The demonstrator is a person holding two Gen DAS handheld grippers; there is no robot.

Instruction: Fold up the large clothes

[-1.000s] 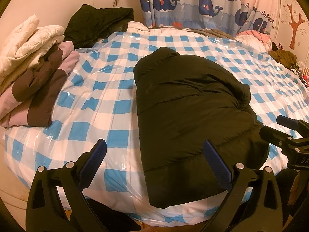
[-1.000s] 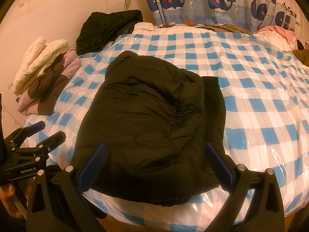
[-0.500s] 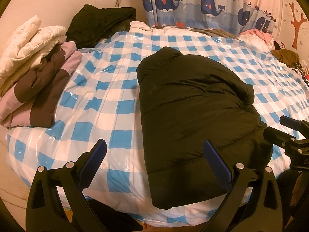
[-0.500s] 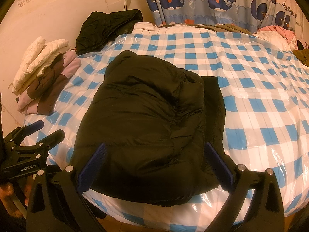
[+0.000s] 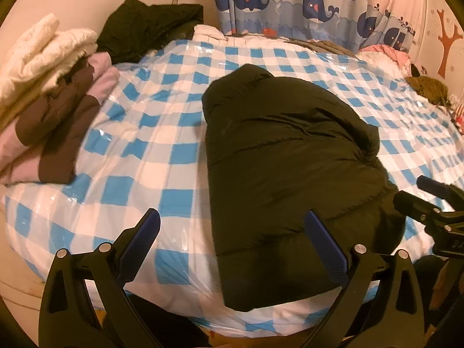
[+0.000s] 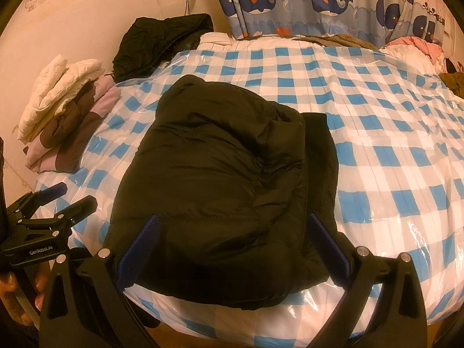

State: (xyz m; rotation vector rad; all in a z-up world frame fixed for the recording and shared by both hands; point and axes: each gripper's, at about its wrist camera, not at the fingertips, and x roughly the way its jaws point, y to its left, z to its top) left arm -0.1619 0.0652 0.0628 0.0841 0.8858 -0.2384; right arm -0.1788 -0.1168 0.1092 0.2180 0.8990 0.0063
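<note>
A black puffer jacket [image 5: 290,168] [image 6: 220,174] lies folded lengthwise on the blue-and-white checked bed [image 5: 150,150] [image 6: 391,156], its hem at the near edge. My left gripper [image 5: 232,217] hovers open over the bed's near edge, its right finger above the jacket's left hem. My right gripper [image 6: 232,220] is open too, its fingers straddling the jacket's near hem without touching it. Each gripper shows at the side of the other's view: the right gripper [image 5: 417,191], the left gripper [image 6: 69,194].
A pile of folded white, pink and brown clothes [image 5: 49,98] [image 6: 66,116] sits at the bed's left edge. A dark garment [image 5: 150,32] [image 6: 162,43] lies by the wall, beside a whale-print curtain [image 5: 304,3] [image 6: 319,0]. More clothes [image 5: 429,87] lie far right.
The left gripper's view has shifted a little, so the jacket sits slightly lower and further right in it. Both grippers stay open; the jacket has not moved.
</note>
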